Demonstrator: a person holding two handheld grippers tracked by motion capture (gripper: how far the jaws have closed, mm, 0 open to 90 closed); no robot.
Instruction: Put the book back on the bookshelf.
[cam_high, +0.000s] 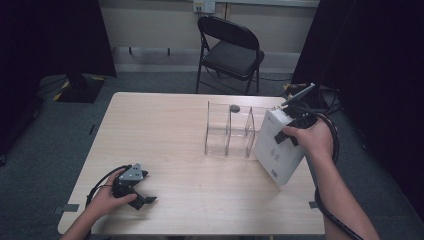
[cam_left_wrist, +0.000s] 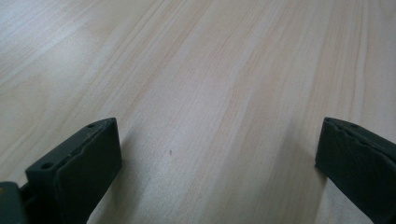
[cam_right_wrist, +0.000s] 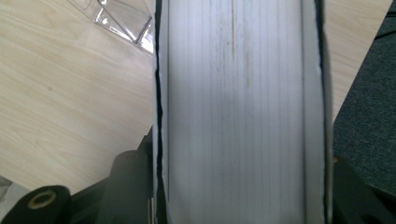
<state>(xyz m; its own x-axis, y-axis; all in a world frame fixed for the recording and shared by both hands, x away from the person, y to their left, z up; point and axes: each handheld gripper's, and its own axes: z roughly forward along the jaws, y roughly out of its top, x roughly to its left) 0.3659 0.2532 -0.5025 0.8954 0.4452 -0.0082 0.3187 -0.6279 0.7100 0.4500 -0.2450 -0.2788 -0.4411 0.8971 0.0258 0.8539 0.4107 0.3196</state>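
A thick white book (cam_high: 278, 150) stands tilted on the right part of the wooden table (cam_high: 165, 130), leaning beside a clear divided rack (cam_high: 227, 131). My right gripper (cam_high: 286, 134) is shut on the book's upper part. In the right gripper view the page edges of the book (cam_right_wrist: 238, 107) run up between the jaws, and a corner of the clear rack (cam_right_wrist: 123, 21) lies at top left. My left gripper (cam_high: 142, 199) rests near the table's front left, held by a hand. Its jaws stand wide apart over bare wood, so the left gripper (cam_left_wrist: 215, 158) is open with nothing in it.
A small grey object (cam_high: 234, 107) sits at the rack's back edge. A black folding chair (cam_high: 232, 50) stands beyond the far side of the table. Dark curtains hang at both sides. The table's right edge is close to the book.
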